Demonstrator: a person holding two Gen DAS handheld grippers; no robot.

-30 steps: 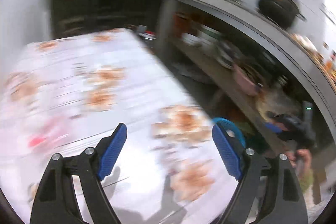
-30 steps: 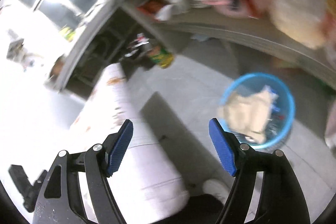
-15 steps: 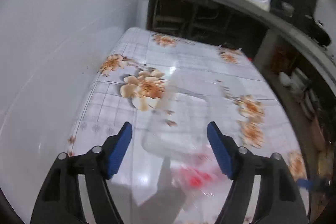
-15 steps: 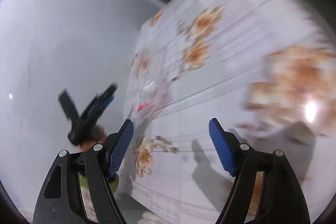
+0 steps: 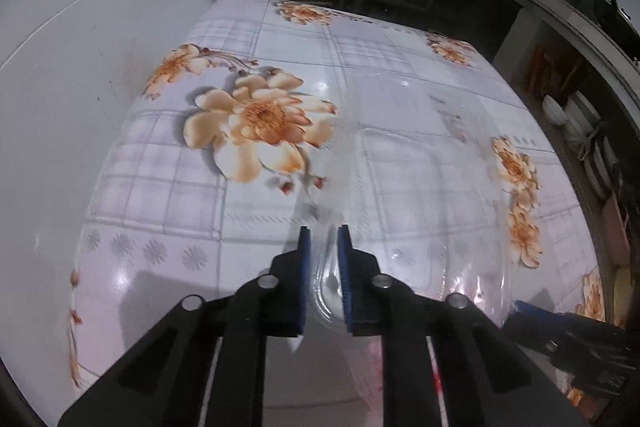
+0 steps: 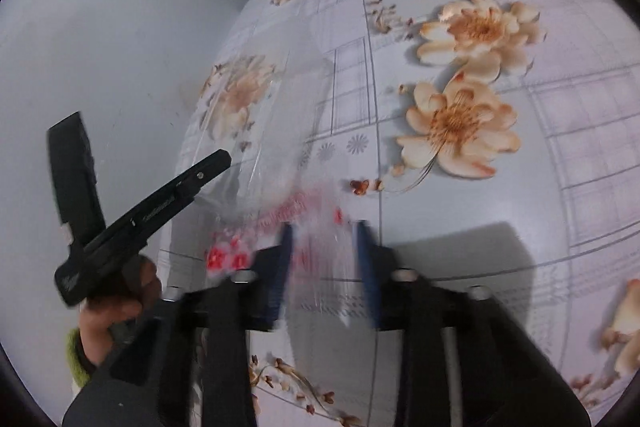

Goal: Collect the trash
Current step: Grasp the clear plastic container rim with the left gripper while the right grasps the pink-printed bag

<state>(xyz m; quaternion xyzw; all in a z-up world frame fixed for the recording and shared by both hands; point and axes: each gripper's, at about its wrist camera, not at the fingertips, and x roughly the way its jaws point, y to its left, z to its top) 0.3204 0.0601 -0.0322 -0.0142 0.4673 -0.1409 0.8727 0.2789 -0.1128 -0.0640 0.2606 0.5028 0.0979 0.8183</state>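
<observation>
A clear plastic container (image 5: 408, 187), flimsy and see-through with a red-printed label at its near end, lies on the table (image 5: 168, 187) with the flowered cloth, close to the wall-side edge. Its long axis runs away from me toward the far end of the table.

The left hand-held gripper (image 5: 323, 239) has its blue pads nearly together, pinching the container's near-left rim; a fold of clear plastic shows between them. The right hand-held gripper (image 6: 324, 239) comes in at the labelled end, its jaws narrowed around the plastic there. That view is smeared with motion, so I cannot tell whether it is truly clamped or only closing.

So the container sits straight ahead of both grippers, stretching forward from their tips, with the left one holding the firmer bite. I would judge the next move to be a lift off the table; the thin plastic may flex or slip if only one corner carries it.
</observation>
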